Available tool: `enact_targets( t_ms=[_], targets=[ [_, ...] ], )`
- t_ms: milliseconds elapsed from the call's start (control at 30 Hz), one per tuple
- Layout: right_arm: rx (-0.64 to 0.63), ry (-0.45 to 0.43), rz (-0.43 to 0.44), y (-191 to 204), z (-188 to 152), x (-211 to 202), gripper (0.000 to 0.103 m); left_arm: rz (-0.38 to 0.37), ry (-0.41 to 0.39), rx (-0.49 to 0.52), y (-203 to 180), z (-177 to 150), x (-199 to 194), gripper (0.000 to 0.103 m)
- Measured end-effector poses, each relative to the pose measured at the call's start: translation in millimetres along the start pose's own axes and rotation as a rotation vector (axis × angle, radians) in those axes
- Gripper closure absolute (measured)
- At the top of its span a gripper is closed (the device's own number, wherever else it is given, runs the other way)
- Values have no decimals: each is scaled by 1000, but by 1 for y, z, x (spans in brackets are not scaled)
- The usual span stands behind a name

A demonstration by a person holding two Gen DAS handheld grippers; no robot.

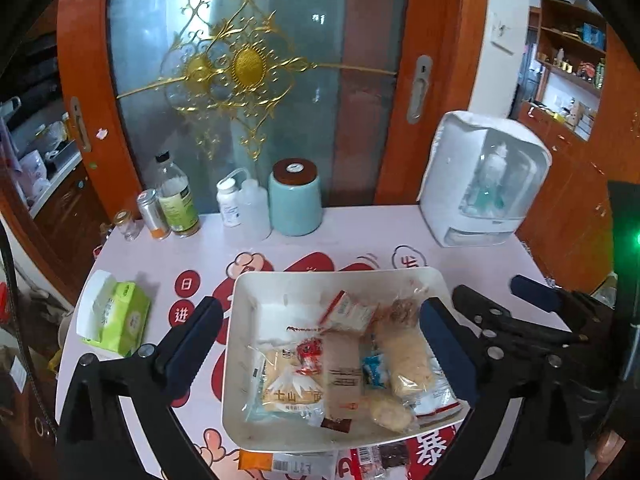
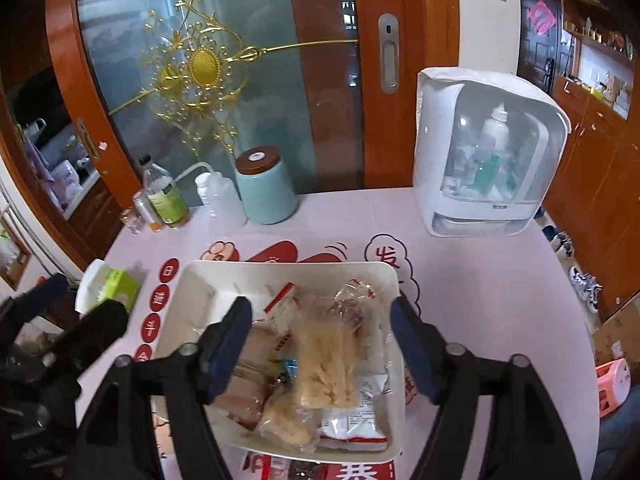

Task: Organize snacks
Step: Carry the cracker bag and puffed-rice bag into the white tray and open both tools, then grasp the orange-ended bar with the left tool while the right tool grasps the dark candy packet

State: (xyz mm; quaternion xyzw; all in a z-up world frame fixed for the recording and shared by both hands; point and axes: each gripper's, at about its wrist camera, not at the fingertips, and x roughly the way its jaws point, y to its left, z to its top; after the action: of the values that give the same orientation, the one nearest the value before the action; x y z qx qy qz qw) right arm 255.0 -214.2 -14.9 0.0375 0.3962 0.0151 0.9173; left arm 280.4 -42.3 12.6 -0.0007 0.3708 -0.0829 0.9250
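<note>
A white rectangular tray (image 1: 244, 300) sits on the pink table and holds several wrapped snacks: a bread pack (image 1: 290, 390), a beige bar (image 1: 342, 368), a pale puffed-snack bag (image 1: 404, 356) and a red-and-white packet (image 1: 350, 310). My left gripper (image 1: 320, 344) is open and empty above the tray. My right gripper (image 2: 320, 344) is open and empty above the same tray (image 2: 188, 280); the puffed-snack bag (image 2: 326, 364) lies between its fingers. More packets (image 1: 320, 460) lie on the table at the tray's near edge, partly hidden.
A green tissue pack (image 1: 116, 316) lies left of the tray. Bottles (image 1: 176, 196), a can and a teal canister (image 1: 296, 200) stand along the back edge before a glass door. A white cabinet box (image 1: 484, 180) stands at the back right.
</note>
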Motion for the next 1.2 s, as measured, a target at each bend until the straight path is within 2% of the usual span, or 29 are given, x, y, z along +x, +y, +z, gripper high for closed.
enact_targets(
  t_ms=[133, 433, 600, 867, 1067, 1200],
  targets=[
    [14, 9, 3, -2, -3, 2, 28, -18, 40, -27, 7, -4, 8, 5],
    [8, 15, 19, 0, -14, -12, 28, 39, 15, 7, -1, -13, -14, 5],
    [-7, 3, 30, 3, -25, -32, 28, 63, -5, 20, -8, -19, -38, 5],
    [-34, -4, 54, 2, -54, -69, 28, 70, -39, -13, -4, -41, -88, 5],
    [-64, -5, 85, 0, -82, -95, 28, 24, -68, -70, 7, -66, -123, 5],
    [-82, -5, 98, -1, -102, -107, 28, 90, -80, -108, 17, -88, -141, 5]
  ],
)
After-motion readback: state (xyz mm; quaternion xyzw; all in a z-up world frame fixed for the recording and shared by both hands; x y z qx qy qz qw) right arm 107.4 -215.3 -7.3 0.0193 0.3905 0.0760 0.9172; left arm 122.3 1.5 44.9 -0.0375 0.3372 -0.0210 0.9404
